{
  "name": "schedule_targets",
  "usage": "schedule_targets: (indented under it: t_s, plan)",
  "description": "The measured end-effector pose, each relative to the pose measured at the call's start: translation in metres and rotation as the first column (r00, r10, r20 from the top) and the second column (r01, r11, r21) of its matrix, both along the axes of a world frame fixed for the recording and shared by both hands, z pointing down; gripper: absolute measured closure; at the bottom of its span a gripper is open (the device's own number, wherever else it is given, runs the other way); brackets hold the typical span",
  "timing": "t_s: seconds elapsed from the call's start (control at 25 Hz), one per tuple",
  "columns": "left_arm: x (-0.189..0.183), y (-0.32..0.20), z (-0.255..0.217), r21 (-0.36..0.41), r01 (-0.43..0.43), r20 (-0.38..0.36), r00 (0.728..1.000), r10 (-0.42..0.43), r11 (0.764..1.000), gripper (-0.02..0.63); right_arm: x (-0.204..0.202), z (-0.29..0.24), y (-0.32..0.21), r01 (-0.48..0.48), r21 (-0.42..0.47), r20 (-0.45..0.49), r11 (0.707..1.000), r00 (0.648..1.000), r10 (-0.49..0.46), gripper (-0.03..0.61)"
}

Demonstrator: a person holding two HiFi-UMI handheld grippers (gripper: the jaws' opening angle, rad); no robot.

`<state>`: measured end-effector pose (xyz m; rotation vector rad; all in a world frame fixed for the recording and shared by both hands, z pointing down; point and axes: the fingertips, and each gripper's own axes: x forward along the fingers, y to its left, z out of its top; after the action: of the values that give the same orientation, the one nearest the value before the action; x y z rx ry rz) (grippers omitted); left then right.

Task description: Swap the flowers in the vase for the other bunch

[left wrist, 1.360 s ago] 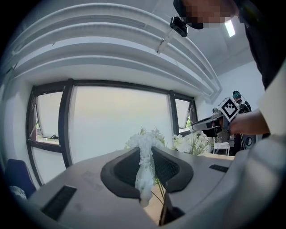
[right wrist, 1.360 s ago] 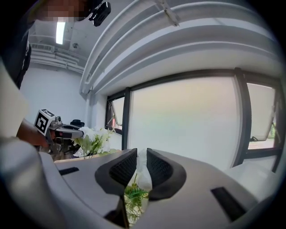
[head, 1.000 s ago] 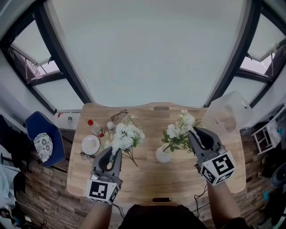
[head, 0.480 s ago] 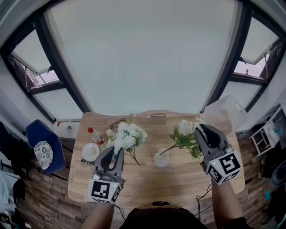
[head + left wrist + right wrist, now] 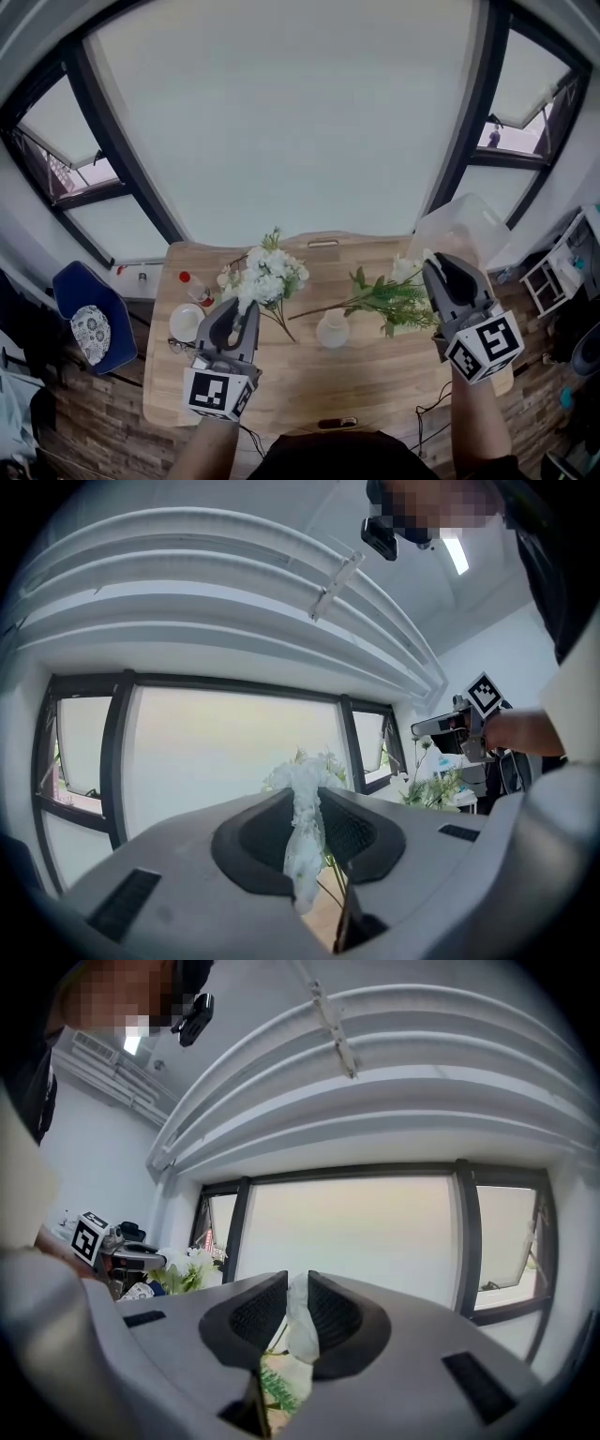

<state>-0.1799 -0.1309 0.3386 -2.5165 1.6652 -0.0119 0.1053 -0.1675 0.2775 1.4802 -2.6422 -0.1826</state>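
Nearest the person, each gripper carries a cube with black-and-white square markers; these are patterns only, with no lettering.

The left gripper [image 5: 234, 323] points level over the near left part of the desk [image 5: 375, 375]. Its jaws are pinched on the white bunch [image 5: 264, 279], and the left gripper view shows a white flower spike [image 5: 302, 822] pressed between the pads. The blooms stand just beyond the jaw tips and above the desk.

The right gripper [image 5: 434, 274] also points level, at the desk's right side. It is clamped on the leafy bunch [image 5: 394, 298], with a white petal [image 5: 298, 1321] and green fronds squeezed in the narrow gap between its jaws. This bunch lies nearly flat, heads at the gripper. Its long stem reaches left across the top of the vase [image 5: 332, 329]; I cannot tell whether the two touch.

The small white vase stands upright on the desk between the two grippers.

Farther left on the desk are a white plate [image 5: 187, 322] and a red-capped bottle [image 5: 195, 288]. A clear plastic box [image 5: 461, 228] sits at the far right corner, and a blue chair [image 5: 90, 302] stands off the desk's left edge. A large window [image 5: 291, 122] lies beyond.
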Motion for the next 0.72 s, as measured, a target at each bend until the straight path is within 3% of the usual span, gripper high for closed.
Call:
schedule_targets:
  t_s: [0.72]
  plan:
    - [0.031,-0.011,-0.038,0.069,-0.074,0.038,0.997,0.071,0.995,0.541,0.084,-0.010,0.029,-0.172,0.024,0.056,0.985,0.984,0.170,0.492]
